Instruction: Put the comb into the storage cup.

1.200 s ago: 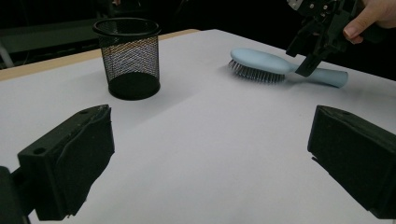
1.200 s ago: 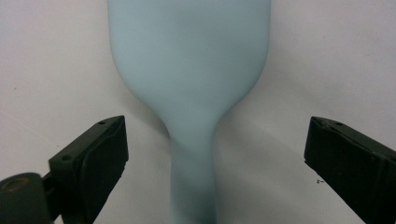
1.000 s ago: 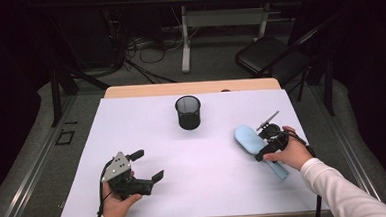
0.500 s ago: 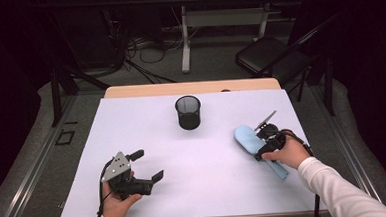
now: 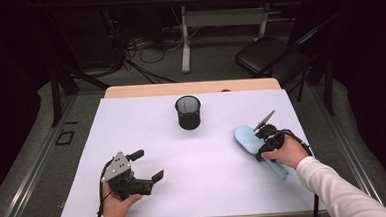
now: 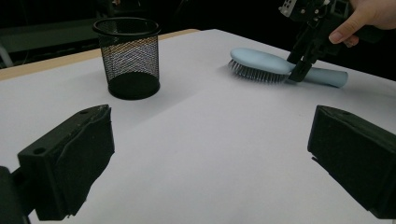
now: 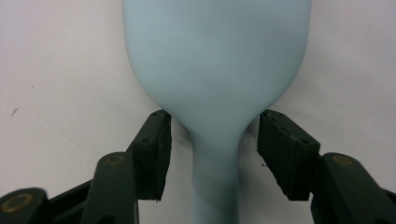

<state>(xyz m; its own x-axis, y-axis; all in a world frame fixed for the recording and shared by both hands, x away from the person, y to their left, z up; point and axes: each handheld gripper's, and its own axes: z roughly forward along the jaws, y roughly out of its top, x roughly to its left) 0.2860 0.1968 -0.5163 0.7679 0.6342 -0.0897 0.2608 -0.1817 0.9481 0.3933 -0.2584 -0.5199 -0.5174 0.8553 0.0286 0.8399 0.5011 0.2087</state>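
Observation:
A pale blue hairbrush (image 5: 246,137) (image 6: 261,63) lies bristles down on the white table top, at the right. My right gripper (image 5: 261,146) (image 6: 299,72) (image 7: 212,154) points down over its neck, where the head narrows into the handle (image 7: 215,186). Its jaws have just been closing, with the brush between them. A gap still shows on each side of the handle, so the pads (image 7: 156,154) do not press on it. My left gripper (image 5: 149,165) (image 6: 210,168) rests at the front left, open and holding nothing.
A black mesh pen cup (image 5: 188,112) (image 6: 130,56) stands upright at the back middle of the white-covered table (image 5: 210,187). Behind the table are a dark folding chair (image 5: 268,54), cables on the floor and a second table's legs.
The right gripper's jaws have narrowed around the hairbrush's neck. Both hands and the brush stay where they were.

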